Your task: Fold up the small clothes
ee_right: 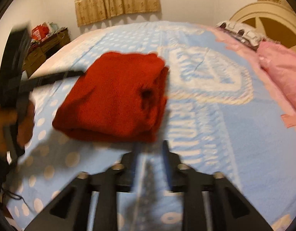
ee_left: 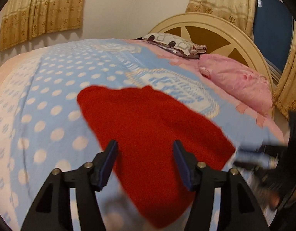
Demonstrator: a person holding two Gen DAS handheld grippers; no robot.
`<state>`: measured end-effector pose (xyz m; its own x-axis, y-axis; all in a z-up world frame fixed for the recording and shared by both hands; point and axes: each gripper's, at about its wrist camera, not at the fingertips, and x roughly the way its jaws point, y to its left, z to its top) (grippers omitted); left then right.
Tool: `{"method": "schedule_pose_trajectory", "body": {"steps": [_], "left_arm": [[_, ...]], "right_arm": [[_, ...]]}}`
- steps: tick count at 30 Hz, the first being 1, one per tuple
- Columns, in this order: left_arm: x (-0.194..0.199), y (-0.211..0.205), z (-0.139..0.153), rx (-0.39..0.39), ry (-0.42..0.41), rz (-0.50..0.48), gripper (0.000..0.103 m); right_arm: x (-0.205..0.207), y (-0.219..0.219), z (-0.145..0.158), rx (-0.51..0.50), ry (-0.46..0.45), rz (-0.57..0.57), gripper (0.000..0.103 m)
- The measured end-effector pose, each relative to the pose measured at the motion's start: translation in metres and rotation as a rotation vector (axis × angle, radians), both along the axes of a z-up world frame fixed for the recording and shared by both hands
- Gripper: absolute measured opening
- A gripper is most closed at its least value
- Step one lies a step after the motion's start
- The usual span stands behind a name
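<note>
Left wrist view, nearest first: the left hand-held gripper (ee_left: 145,161) hangs with jaws spread wide and empty over the near edge of the red garment (ee_left: 148,127), which lies on the bed's blue dotted blanket (ee_left: 51,96) — likely poised to press or take a hem. Only the right wrist view shows stacked folded layers and the right hand-held gripper (ee_right: 150,163) — jaws narrowly apart, holding nothing; farther off lies a pink pillow (ee_left: 242,82).
</note>
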<state>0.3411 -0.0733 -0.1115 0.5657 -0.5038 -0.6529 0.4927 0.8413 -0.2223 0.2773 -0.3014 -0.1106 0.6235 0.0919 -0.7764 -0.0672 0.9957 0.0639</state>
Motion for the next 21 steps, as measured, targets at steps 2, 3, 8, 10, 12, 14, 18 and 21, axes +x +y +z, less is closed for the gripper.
{"method": "schedule_pose_trajectory", "body": {"steps": [2, 3, 8, 10, 12, 14, 18, 21], "left_arm": [[-0.003, -0.001, -0.011, 0.009, 0.028, -0.009, 0.062], [-0.006, -0.002, -0.017, 0.022, 0.034, -0.005, 0.062], [-0.012, -0.001, -0.024, 0.028, 0.016, 0.007, 0.065], [-0.011, 0.005, -0.03, 0.0, 0.039, 0.017, 0.067], [-0.014, 0.008, -0.034, -0.02, 0.048, 0.019, 0.068], [-0.015, 0.009, -0.038, -0.039, 0.062, 0.011, 0.071], [-0.016, 0.011, -0.041, -0.059, 0.066, 0.008, 0.073], [-0.016, 0.014, -0.043, -0.074, 0.074, 0.026, 0.076]], "right_arm": [[0.007, -0.001, 0.016, 0.062, -0.052, 0.0, 0.063], [0.011, 0.0, 0.02, 0.084, -0.062, 0.008, 0.063], [0.058, 0.022, 0.022, 0.234, -0.046, 0.094, 0.063], [0.079, 0.024, 0.008, 0.275, 0.008, 0.095, 0.063], [0.099, 0.02, -0.018, 0.267, 0.091, 0.055, 0.062], [0.106, 0.014, -0.038, 0.261, 0.137, 0.019, 0.061], [0.099, 0.021, -0.033, 0.174, 0.118, 0.04, 0.061], [0.102, 0.036, -0.021, 0.063, 0.109, 0.061, 0.061]]}}
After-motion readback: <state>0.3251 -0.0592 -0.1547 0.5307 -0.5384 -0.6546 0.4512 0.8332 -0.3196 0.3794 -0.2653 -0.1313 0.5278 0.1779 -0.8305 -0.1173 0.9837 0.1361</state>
